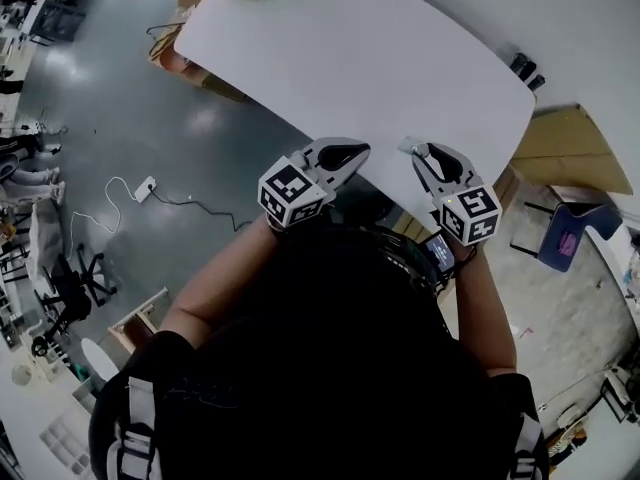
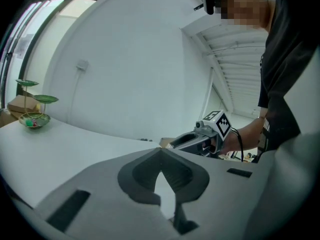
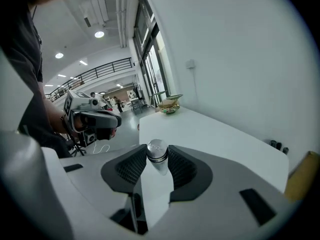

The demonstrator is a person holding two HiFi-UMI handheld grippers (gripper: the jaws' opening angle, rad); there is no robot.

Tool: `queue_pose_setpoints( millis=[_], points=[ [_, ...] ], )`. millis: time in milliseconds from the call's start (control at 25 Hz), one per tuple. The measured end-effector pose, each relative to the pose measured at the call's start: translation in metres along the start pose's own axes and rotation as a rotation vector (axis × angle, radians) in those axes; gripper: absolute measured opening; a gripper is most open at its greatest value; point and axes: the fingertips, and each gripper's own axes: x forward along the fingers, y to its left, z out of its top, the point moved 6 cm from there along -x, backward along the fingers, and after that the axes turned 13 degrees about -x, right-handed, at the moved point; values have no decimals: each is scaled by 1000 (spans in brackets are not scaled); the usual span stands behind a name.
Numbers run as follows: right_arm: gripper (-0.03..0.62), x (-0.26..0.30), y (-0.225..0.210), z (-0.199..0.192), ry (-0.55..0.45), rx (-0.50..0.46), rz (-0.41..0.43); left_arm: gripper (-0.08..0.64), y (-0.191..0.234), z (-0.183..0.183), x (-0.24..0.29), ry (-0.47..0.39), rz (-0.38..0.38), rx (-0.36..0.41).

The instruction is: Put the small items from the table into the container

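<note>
my left gripper has its fingers pressed together at the tips, with nothing between them. my right gripper has its fingers clamped on a small silver-capped item. its round cap sits right at the fingertips and its pale body reaches back into the gap between them.

both grippers are held over the near edge of the white surface, side by side and apart. the right one shows off to the right of my left fingers, and the left one off to the left of my right fingers.

the container is a green bowl at the foot of a stand with two small green plates above it. it stands far ahead of both pairs of fingers, at the opposite end of the surface, and to the left of my left fingertips. something coloured lies in the bowl, too small to tell what.

two small dark things sit at the surface's edge, well off to the right of my right fingers. out past the left of my left fingers is the grey floor, with a white cable lying on it.
</note>
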Motion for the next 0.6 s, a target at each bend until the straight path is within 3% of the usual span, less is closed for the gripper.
queue_pose_setpoints(
  millis=[600],
  points=[
    [143,217,182,143,-30,-189,258,5,113,9,-281,-228,250,-54]
  ],
)
